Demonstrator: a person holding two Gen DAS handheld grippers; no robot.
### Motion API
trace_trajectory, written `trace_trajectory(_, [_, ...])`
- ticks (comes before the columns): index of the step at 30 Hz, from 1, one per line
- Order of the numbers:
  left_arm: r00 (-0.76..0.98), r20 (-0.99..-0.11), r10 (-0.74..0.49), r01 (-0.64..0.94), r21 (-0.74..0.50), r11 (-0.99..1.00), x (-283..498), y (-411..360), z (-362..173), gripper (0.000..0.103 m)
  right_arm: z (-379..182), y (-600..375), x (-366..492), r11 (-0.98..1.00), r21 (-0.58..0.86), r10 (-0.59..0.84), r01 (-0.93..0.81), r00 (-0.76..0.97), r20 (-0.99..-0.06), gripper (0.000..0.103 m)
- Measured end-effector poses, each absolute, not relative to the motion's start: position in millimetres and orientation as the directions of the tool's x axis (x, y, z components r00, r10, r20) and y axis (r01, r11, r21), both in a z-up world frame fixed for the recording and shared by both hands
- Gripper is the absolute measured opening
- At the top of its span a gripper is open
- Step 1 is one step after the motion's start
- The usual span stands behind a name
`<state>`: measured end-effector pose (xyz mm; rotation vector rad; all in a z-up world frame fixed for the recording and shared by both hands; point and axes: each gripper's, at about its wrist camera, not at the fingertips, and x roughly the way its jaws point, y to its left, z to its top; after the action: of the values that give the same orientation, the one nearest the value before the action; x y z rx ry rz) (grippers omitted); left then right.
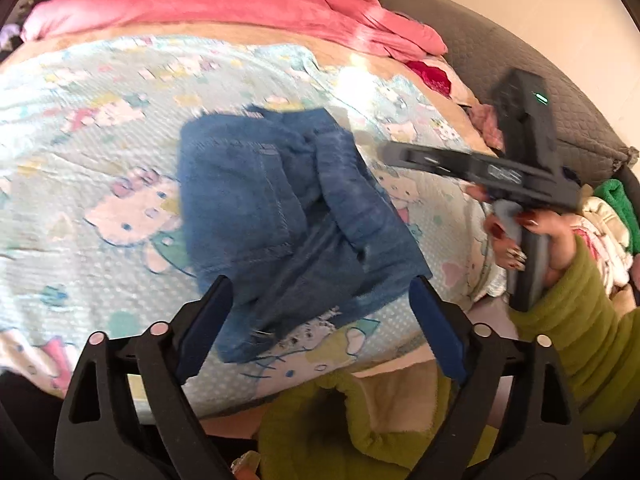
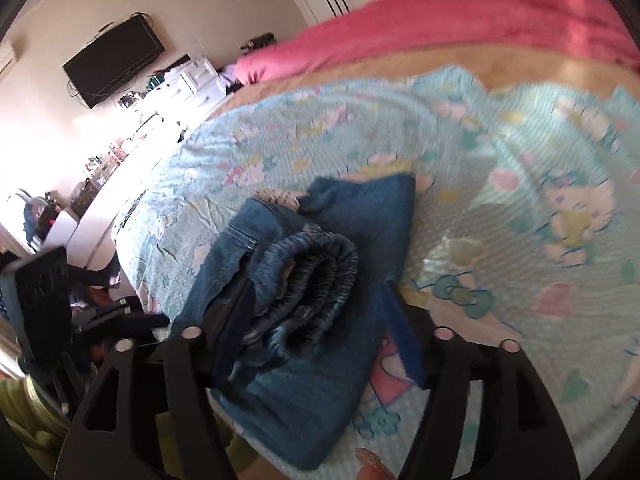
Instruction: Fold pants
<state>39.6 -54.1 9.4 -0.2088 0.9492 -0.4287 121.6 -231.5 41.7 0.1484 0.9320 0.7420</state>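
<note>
Folded blue jeans (image 1: pixel 280 200) lie in a bundle on the cartoon-print bed cover (image 1: pixel 100 152). My left gripper (image 1: pixel 320 288) hovers over the bundle's near edge, jaws wide open and its blue pads clear of the cloth. In the right wrist view the jeans (image 2: pixel 360 216) show a rolled, gathered waistband on top. My right gripper (image 2: pixel 316 312) straddles that roll with its jaws open, and I see no pad pressing on the denim. The right gripper (image 1: pixel 396 156) also shows from the side in the left wrist view, held by a hand (image 1: pixel 556 236) in a green sleeve.
A pink blanket (image 1: pixel 224 4) lies bunched along the far side of the bed. A dark grey padded headboard (image 1: pixel 500 52) and a pile of clothes (image 1: pixel 608 224) are at the right. A wall television (image 2: pixel 114 60) and a white dresser (image 2: pixel 188 80) stand beyond the bed.
</note>
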Motion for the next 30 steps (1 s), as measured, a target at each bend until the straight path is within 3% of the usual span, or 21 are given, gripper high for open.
trace_trajectory(4, [0.552,-0.729,-0.404,0.241,-0.325,0.915,36.4,-45.1,23.3,0.093,63.0,-236.9,92.6,0.754,0.326,0.618,-0.571,0.447,-0.646,0.069])
trace_trajectory(6, [0.569,-0.727,-0.385,0.229,-0.309,0.923,36.0,-41.7,29.0,0.093,71.2,-239.2,77.5,0.758,0.265,0.602,-0.596,0.481,-0.638,0.08])
trace_trajectory(14, [0.587,-0.742,-0.325,0.173,-0.277,0.945,47.9,-32.7,34.5,0.093,82.4,-216.9,20.4,0.677,0.049,0.584,-0.734,0.496,-0.642,0.08])
trace_trajectory(23, [0.585,-0.759,-0.285,0.087,-0.29,0.953,76.0,-9.9,29.8,0.092,65.7,-167.0,-12.4,0.512,-0.012,0.616,-0.859,0.377,-0.691,0.08])
trace_trajectory(24, [0.586,-0.759,-0.284,0.084,-0.292,0.953,79.1,-8.3,29.4,0.09,63.1,-162.4,-13.9,0.502,-0.014,0.618,-0.865,0.369,-0.694,0.08])
trace_trajectory(25, [0.586,-0.76,-0.283,0.083,-0.291,0.953,83.4,-6.8,29.3,0.077,61.2,-159.5,-14.9,0.496,-0.015,0.618,-0.868,0.365,-0.696,0.08])
trace_trajectory(26, [0.584,-0.76,-0.286,0.086,-0.292,0.952,86.7,-6.4,29.2,0.057,58.2,-154.4,-14.8,0.488,-0.016,0.617,-0.873,0.357,-0.701,0.08])
trace_trajectory(28, [0.565,-0.766,-0.307,0.105,-0.302,0.947,95.4,-8.8,26.8,0.041,55.7,-148.4,-16.2,0.477,-0.02,0.617,-0.878,0.351,-0.704,0.08])
trace_trajectory(30, [0.541,-0.777,-0.323,0.126,-0.305,0.944,103.7,-14.4,22.3,0.031,52.7,-140.1,-16.4,0.467,-0.054,0.603,-0.883,0.362,-0.711,0.076])
